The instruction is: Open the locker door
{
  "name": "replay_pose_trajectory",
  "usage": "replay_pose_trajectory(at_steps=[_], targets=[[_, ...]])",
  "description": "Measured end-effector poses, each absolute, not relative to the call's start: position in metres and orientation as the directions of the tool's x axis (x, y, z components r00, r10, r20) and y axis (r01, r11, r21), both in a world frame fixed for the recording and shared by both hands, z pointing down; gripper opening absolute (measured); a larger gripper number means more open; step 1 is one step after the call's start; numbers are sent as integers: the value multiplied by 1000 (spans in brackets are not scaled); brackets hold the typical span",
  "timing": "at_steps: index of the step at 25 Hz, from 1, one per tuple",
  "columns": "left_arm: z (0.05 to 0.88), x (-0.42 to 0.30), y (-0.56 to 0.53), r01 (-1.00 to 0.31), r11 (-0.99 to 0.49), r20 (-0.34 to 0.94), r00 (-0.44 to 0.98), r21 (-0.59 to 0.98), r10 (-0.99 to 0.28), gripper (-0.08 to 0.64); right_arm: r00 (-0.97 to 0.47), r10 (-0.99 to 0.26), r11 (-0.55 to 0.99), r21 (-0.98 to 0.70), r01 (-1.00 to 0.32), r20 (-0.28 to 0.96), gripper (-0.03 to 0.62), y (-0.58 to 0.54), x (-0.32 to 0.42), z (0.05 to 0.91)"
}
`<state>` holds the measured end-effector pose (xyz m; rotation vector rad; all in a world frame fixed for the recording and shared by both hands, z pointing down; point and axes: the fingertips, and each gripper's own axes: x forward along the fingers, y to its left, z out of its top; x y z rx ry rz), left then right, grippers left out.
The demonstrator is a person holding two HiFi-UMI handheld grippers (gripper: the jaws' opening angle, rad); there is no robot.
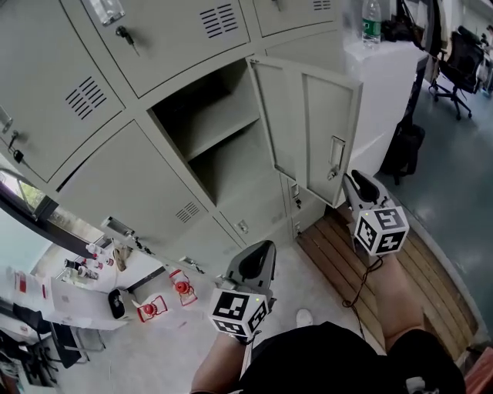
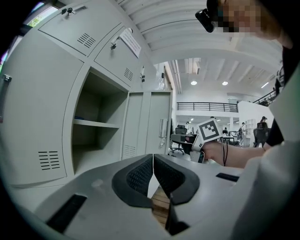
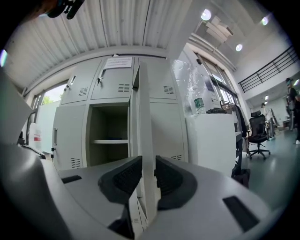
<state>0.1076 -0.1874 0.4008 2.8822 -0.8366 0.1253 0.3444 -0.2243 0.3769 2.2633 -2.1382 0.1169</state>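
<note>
The grey locker door (image 1: 308, 131) stands swung out to the right, and its compartment (image 1: 223, 146) shows one bare shelf. My right gripper (image 1: 350, 178) is at the door's free edge, just below the handle (image 1: 335, 163). In the right gripper view the door (image 3: 144, 117) is seen edge-on and runs between the right gripper's (image 3: 147, 161) two pads, which close on it from both sides. My left gripper (image 1: 266, 246) hangs low in front of the lockers, away from the door. Its jaws (image 2: 153, 157) are shut with nothing between them.
Closed lockers with keys (image 1: 123, 35) surround the open one. A white cabinet (image 1: 385, 77) with a water bottle (image 1: 371, 21) stands right of the door, a black bag (image 1: 404, 150) beside it. A wooden platform (image 1: 416, 285) lies underfoot; a cluttered table (image 1: 85, 285) is at left.
</note>
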Motion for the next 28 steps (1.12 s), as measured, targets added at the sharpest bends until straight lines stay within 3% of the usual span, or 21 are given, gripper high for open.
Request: replay_pose_trajectory(at_steps=[3,5,7,19,28], targets=[[399,96,-183,-537,-836,116,842,109,-526,20,60,-995,-63,-34,-997,74,129,-212,334,376],[398,87,-177,-532,-840,115,846,110,-520,20,38,-996,-41,-32,-999,84,69,-205,317,376],[398,76,-172,-528,-842,113,848,113,-517,20,3,-995,-6,-28,-1000,95,54,-198,292,376],[395,-17,-137,-559,-823,80,829,99,-554,20,-216,-966,217,-6,-976,142,54,-150,110,381],[408,-68,-103,-567,-821,79,823,62,-563,20,-260,-951,262,-9,-965,168,54,-105,26,395]])
